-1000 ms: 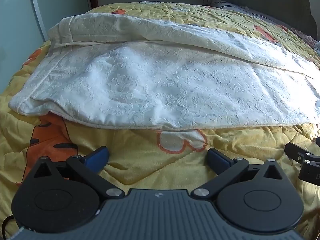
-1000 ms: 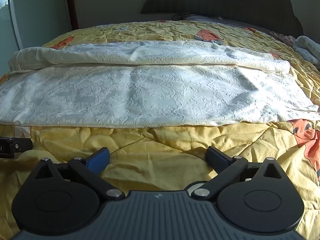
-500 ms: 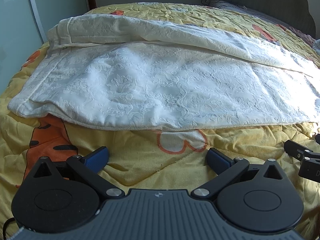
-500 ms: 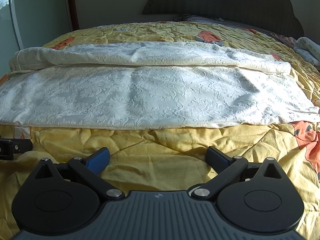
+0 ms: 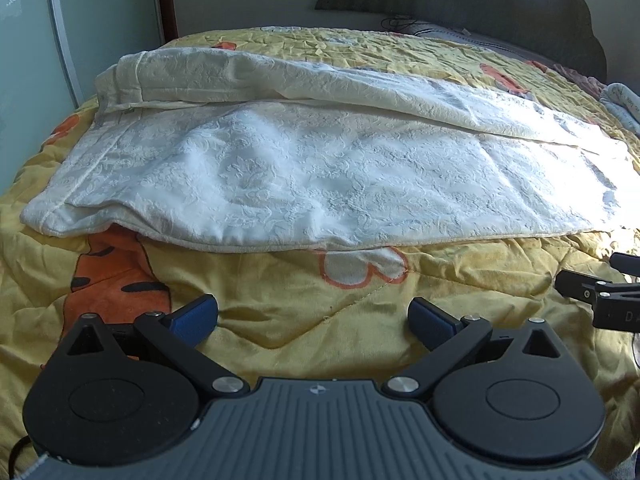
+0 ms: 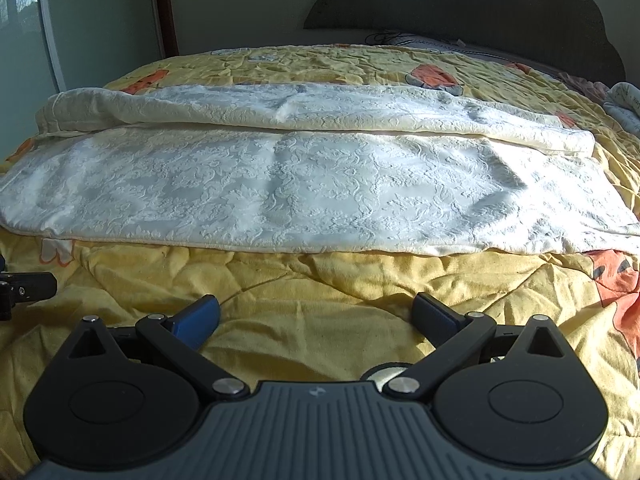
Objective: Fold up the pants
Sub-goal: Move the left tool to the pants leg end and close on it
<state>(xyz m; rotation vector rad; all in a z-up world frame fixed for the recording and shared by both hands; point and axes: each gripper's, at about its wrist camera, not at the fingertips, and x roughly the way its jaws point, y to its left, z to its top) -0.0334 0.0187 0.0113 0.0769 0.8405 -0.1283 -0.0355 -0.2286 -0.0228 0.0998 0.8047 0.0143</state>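
The bed (image 5: 256,292), under its yellow cartoon quilt, carries everything you need. The white pants (image 5: 320,176) lie across it beyond both tools, their long axis running left to right, waistband at the left end and leg hems at the right, with the far leg bunched along the far edge. Your left gripper (image 5: 312,316) sits short of the pants' near edge toward the waistband end, jaws released and holding nothing. Your right gripper (image 6: 316,314) sits short of the same edge nearer the hems, jaws likewise spread and empty. Neither touches the cloth. The hem end washes out in sunlight in the left view, and how the far leg lies beneath its bunching is hidden.
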